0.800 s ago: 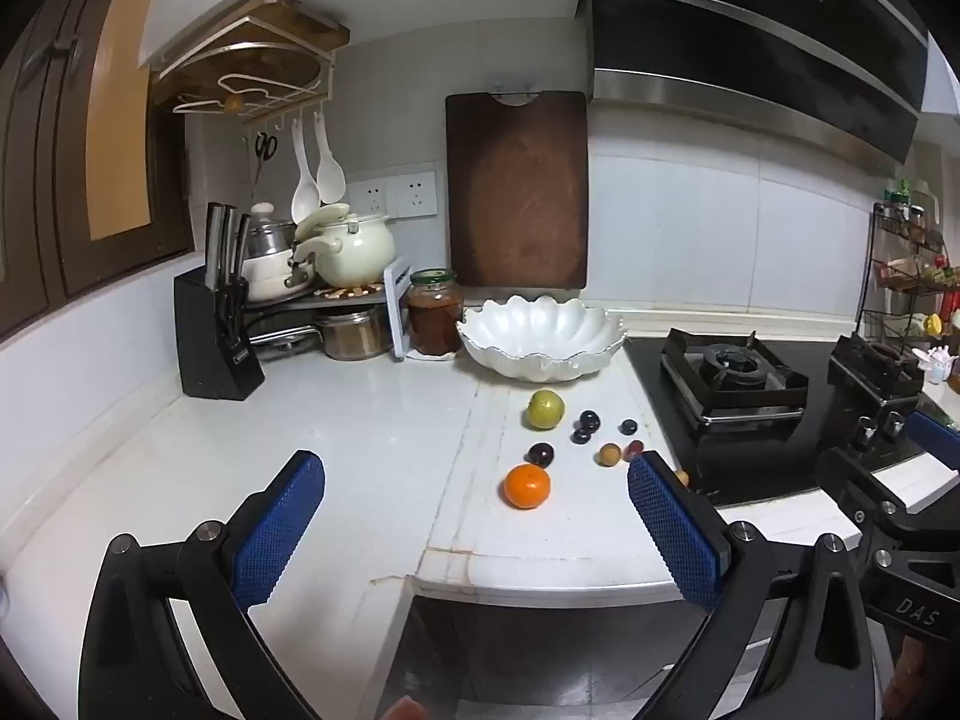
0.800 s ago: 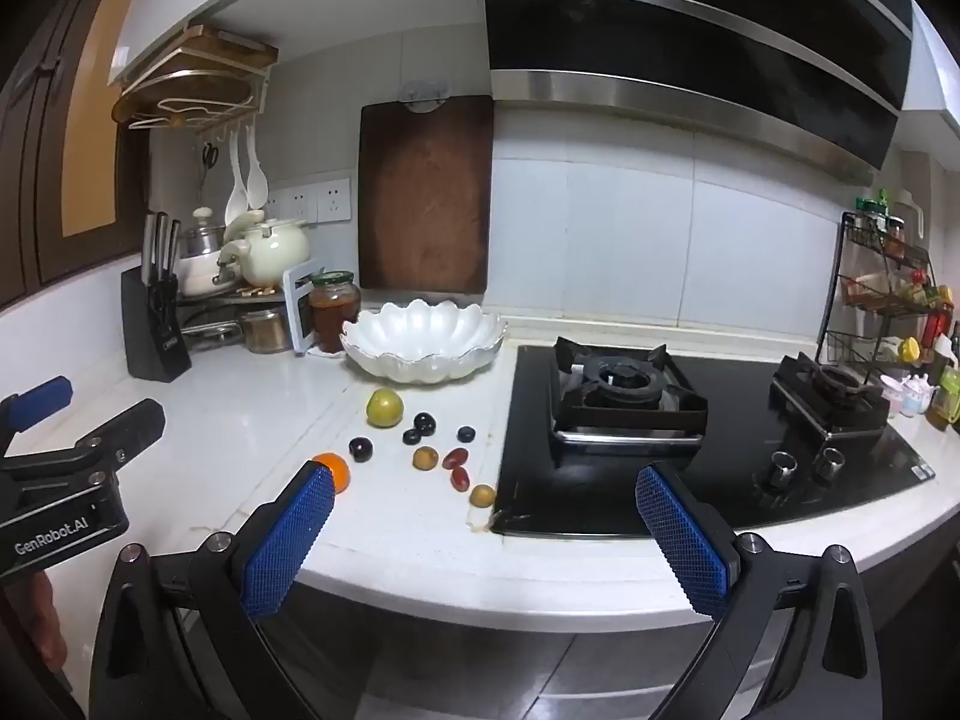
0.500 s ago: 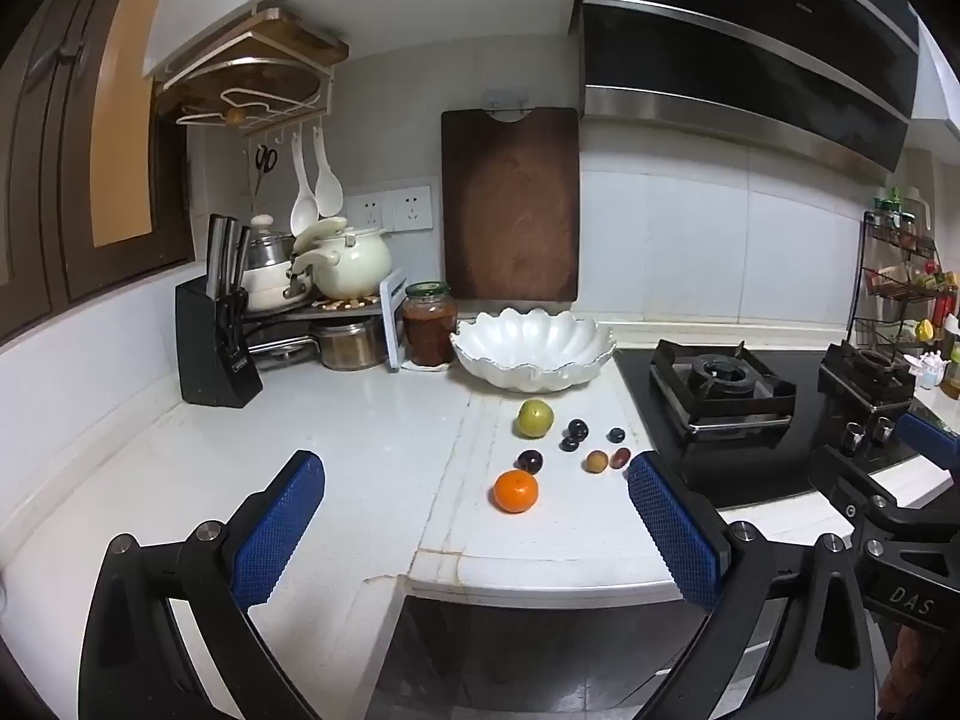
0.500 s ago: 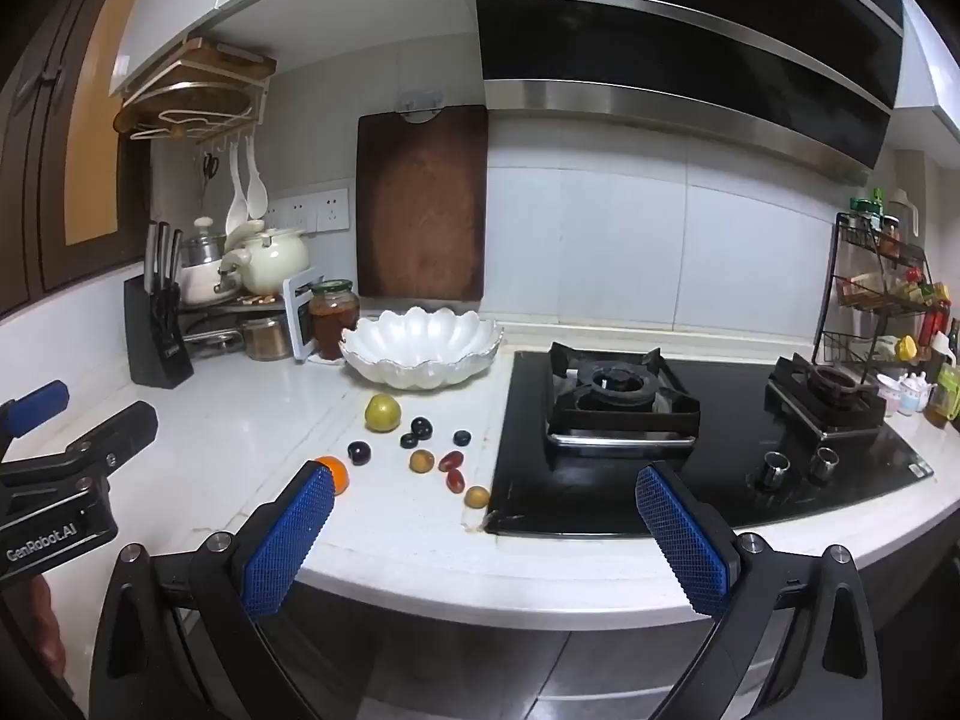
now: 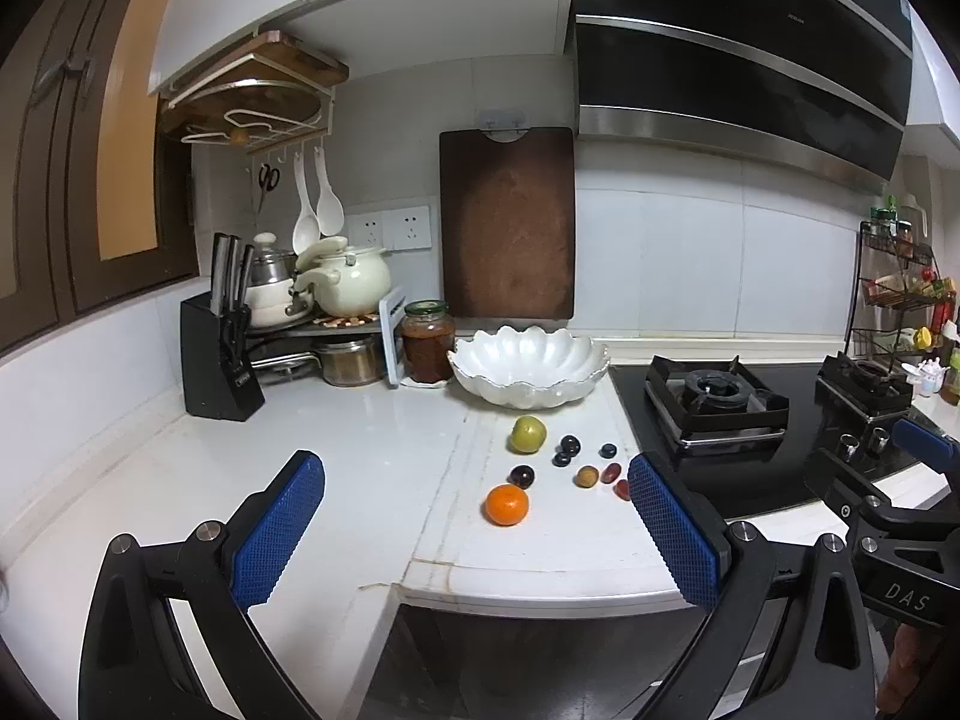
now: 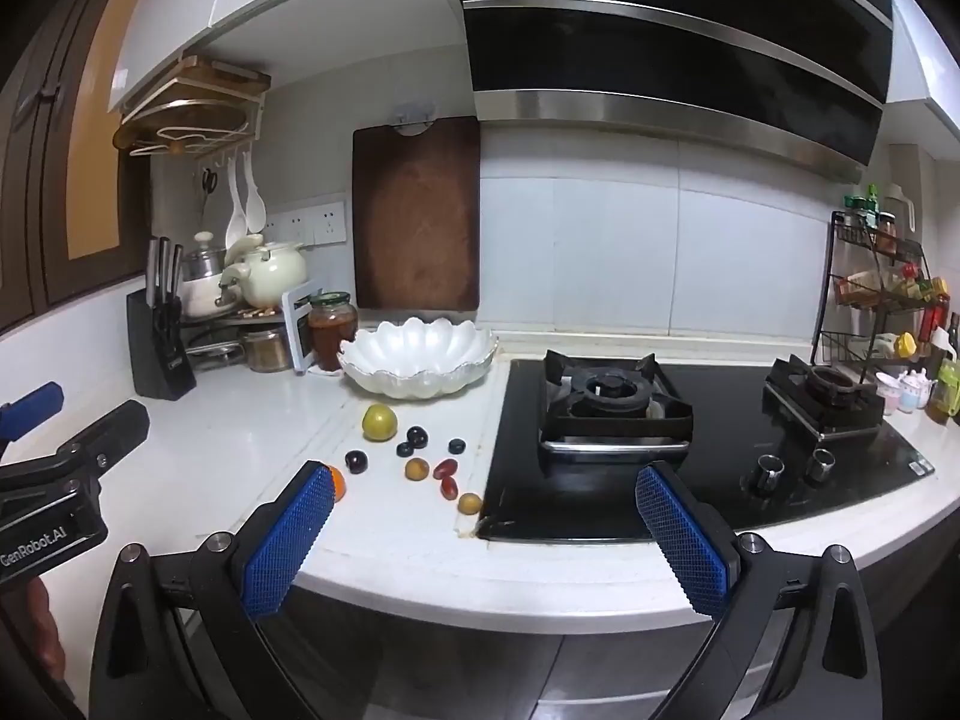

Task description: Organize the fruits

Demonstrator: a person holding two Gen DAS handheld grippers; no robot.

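So I've backed off the counter a touch, both my left gripper (image 5: 474,531) and right gripper (image 6: 483,540) gaping wide with nothing in them, fruit like the orange (image 5: 507,504) all loose in front of the white bowl (image 5: 528,369), sorting not started.

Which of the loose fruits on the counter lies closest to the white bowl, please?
The green fruit, largest beside the orange one, sits just before the white bowl.

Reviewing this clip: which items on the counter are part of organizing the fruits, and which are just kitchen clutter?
Part of the job:
orange
green fruit
dark grapes
small red and yellow fruits
white bowl, empty

Just lying about:
knife block
jar
cutting board
stove
teapot
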